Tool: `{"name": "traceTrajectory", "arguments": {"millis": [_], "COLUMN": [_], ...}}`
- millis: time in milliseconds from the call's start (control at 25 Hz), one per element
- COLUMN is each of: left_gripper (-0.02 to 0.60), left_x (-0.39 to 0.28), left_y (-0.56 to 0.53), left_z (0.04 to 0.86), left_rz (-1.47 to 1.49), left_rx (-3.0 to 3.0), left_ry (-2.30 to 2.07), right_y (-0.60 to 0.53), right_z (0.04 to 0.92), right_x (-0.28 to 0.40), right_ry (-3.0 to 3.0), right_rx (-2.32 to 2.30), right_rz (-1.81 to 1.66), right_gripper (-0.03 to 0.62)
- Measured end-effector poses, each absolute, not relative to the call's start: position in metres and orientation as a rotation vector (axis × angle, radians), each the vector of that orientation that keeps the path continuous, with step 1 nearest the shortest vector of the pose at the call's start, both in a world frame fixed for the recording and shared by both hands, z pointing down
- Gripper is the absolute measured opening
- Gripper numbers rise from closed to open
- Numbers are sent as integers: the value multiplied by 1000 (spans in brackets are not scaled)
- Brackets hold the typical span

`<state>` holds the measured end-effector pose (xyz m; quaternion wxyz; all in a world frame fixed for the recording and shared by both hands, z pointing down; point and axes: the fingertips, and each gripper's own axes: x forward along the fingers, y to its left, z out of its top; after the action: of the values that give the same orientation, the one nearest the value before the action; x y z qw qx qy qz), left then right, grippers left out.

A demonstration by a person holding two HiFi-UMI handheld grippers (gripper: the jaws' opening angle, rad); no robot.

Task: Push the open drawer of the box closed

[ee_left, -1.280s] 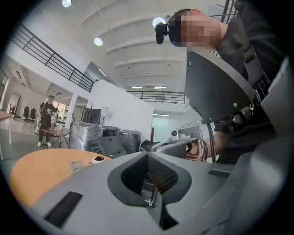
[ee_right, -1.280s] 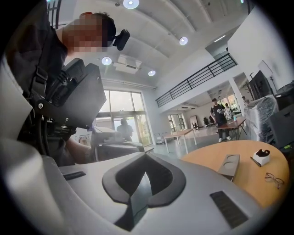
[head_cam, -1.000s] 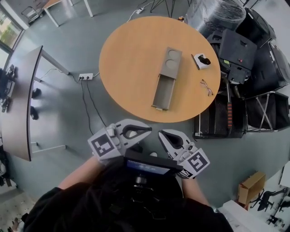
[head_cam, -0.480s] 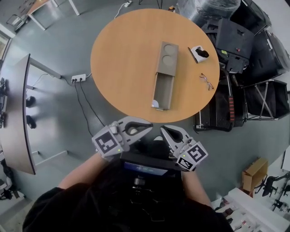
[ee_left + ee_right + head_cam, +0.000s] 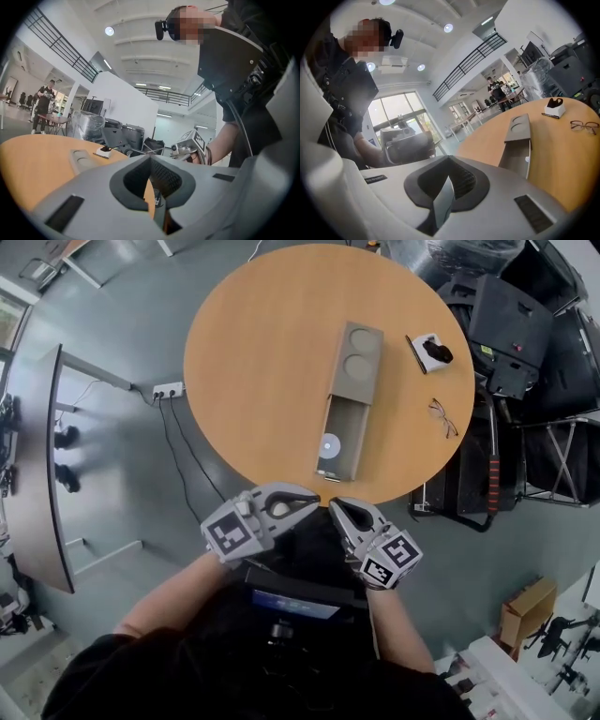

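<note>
A long grey box (image 5: pixel 356 351) with two round recesses on top lies on the round wooden table (image 5: pixel 253 362). Its open drawer (image 5: pixel 339 442) sticks out toward me, with a small white disc (image 5: pixel 328 445) inside. In the right gripper view the box (image 5: pixel 518 125) and the drawer (image 5: pixel 516 159) lie ahead to the right. Both grippers are held close to my body, just short of the table's near edge. The left gripper (image 5: pixel 309 498) and the right gripper (image 5: pixel 333 509) are shut and hold nothing. The drawer's front end is just beyond their tips.
A pair of glasses (image 5: pixel 442 418) and a small white holder with a black object (image 5: pixel 431 352) lie on the table's right side. Black cases (image 5: pixel 506 324) crowd the floor to the right. A power strip (image 5: pixel 169 390) and cables lie on the floor to the left.
The table has drawn closer in the head view. Both grippers have moved forward, up to the table's near edge below the drawer. The white disc in the drawer now shows.
</note>
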<state>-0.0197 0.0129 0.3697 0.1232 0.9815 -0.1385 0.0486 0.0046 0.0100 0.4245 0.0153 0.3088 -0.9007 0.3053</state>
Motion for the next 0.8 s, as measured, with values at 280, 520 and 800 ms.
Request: {"name": "traceTrajectory", "arguments": {"millis": [280, 520, 800], "left_gripper": [28, 28, 28], "left_x": [-9, -1, -6], "left_y": [-10, -10, -14], "left_z": [435, 486, 531], "left_rz": [232, 299, 355], "left_rx": [2814, 2779, 2750], "left_ry": [-429, -410, -413], "right_y": [-13, -19, -25], "right_z": [489, 536, 585], "right_x": [5, 2, -1], "right_ry": [-2753, -2703, -2634], "right_rx": [940, 947, 972], "right_rz": [1089, 1182, 1246], "right_gripper": [12, 12, 12]}}
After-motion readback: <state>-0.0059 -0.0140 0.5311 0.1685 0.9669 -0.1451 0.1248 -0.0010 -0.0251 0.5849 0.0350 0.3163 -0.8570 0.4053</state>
